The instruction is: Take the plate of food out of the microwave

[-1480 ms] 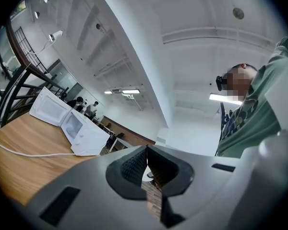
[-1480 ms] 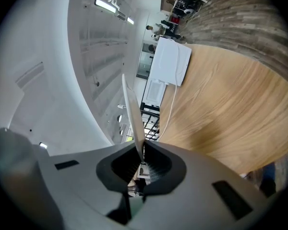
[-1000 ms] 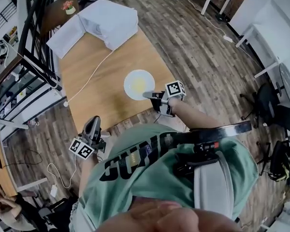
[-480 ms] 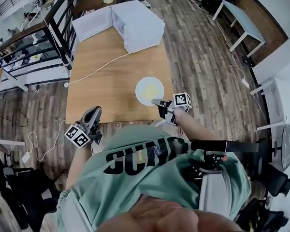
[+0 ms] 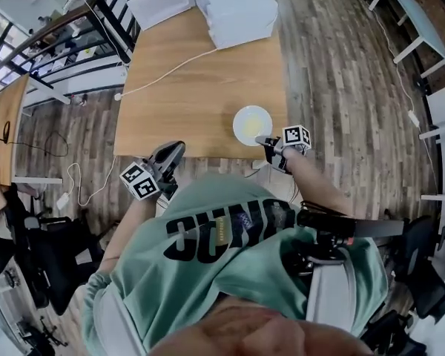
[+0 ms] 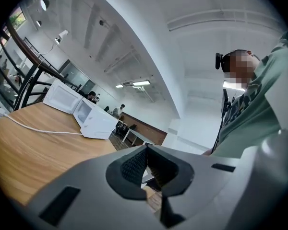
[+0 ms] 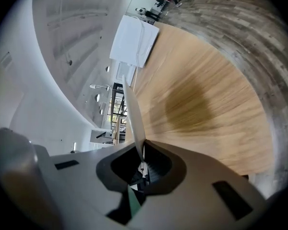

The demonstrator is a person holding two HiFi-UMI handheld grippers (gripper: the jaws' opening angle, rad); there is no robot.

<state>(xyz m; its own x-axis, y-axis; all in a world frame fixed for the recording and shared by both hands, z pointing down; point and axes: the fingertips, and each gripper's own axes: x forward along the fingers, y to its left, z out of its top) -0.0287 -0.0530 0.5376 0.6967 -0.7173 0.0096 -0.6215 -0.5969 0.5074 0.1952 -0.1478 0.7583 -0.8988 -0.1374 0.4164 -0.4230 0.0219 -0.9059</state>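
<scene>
A wooden table (image 5: 200,87) stands on a plank floor (image 5: 334,73). A white cable (image 5: 167,73) crosses the tabletop and drops off its left edge. A black railing (image 5: 119,21) runs past the far left corner. A pale side table (image 5: 404,2) stands well apart at far right. A black chair (image 5: 50,254) sits at near left.

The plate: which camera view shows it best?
The head view. It shows the whole round plate with yellow food near the edge of the table, its rim in the right gripper. The right gripper view shows only the rim edge-on between the fingers. The left gripper view does not show it.
</scene>
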